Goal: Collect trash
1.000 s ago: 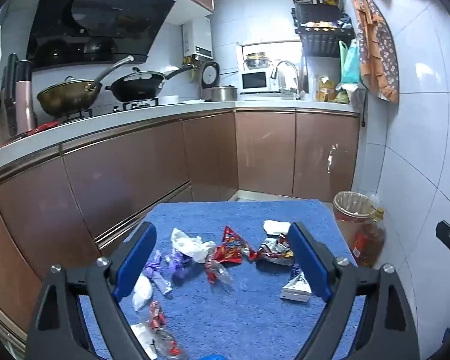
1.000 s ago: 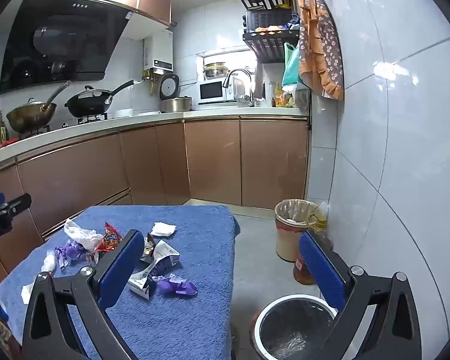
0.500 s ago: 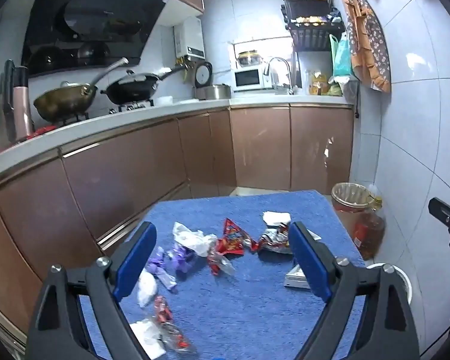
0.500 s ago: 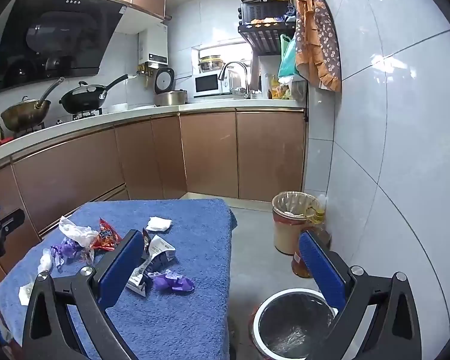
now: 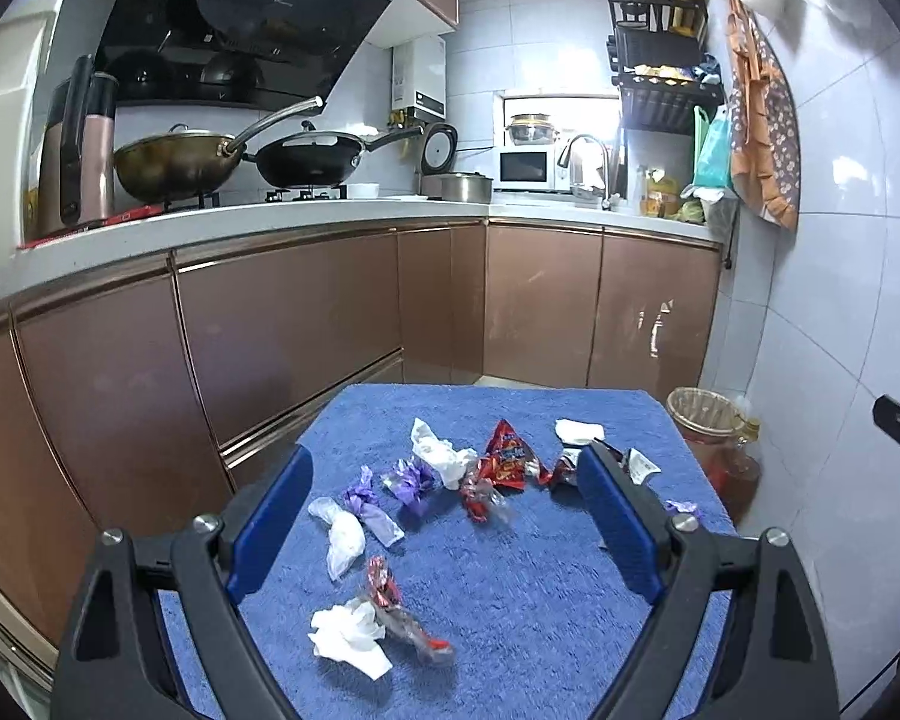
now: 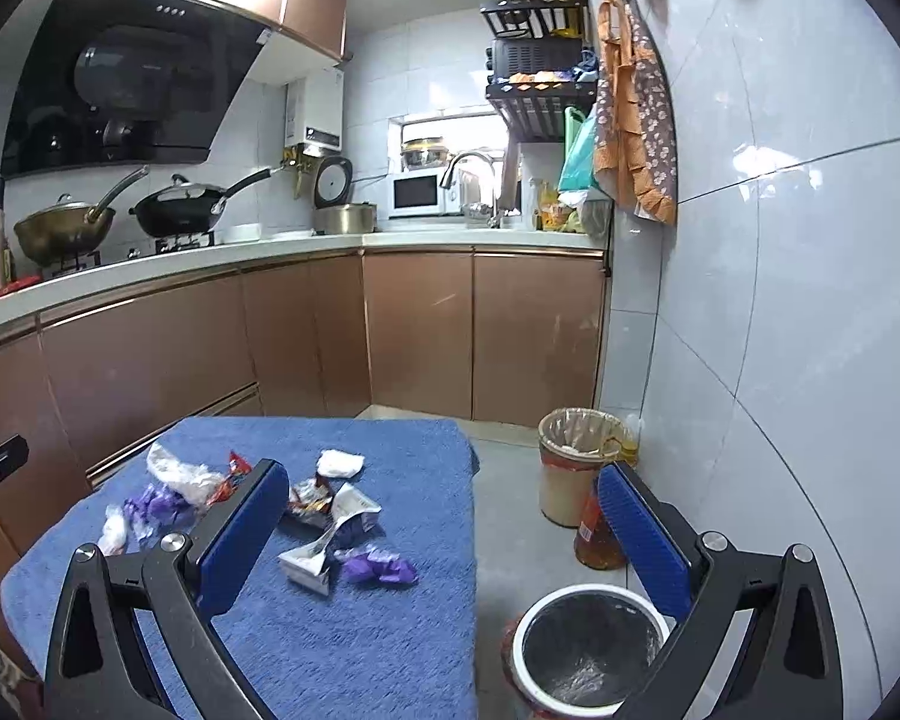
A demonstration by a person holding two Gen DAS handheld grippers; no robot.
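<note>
The left gripper (image 5: 444,516) hangs above the near end of the blue towel-covered table (image 5: 510,600) with its blue-padded jaws spread wide and nothing between them. The right gripper (image 6: 444,528) is also wide and empty, off the table's right edge, with the round white-rimmed metal bin (image 6: 588,654) directly below its right jaw.

Closest to the left gripper, just under and slightly left of its centre line, lie a crumpled white tissue (image 5: 348,639) and a red-and-clear twisted candy wrapper (image 5: 399,612), touching each other. These look like the sensible first pick: dropping the jaws straight down so one pad lands either side of the pair should take both in one squeeze. The wrappers are thin and springy, so closing low, almost brushing the towel, seems wiser than pinching at the top.

A little further ahead sit a white plastic twist (image 5: 342,534) and two purple foil wrappers (image 5: 411,477), then a crumpled white bag (image 5: 438,456) and a red triangular snack packet (image 5: 507,456). Farthest is a small white tissue (image 5: 576,431).

For the right gripper, a torn white carton piece (image 6: 324,546) and a purple wrapper (image 6: 378,567) lie between its jaws in view, near the bin side, a short carry.
</note>
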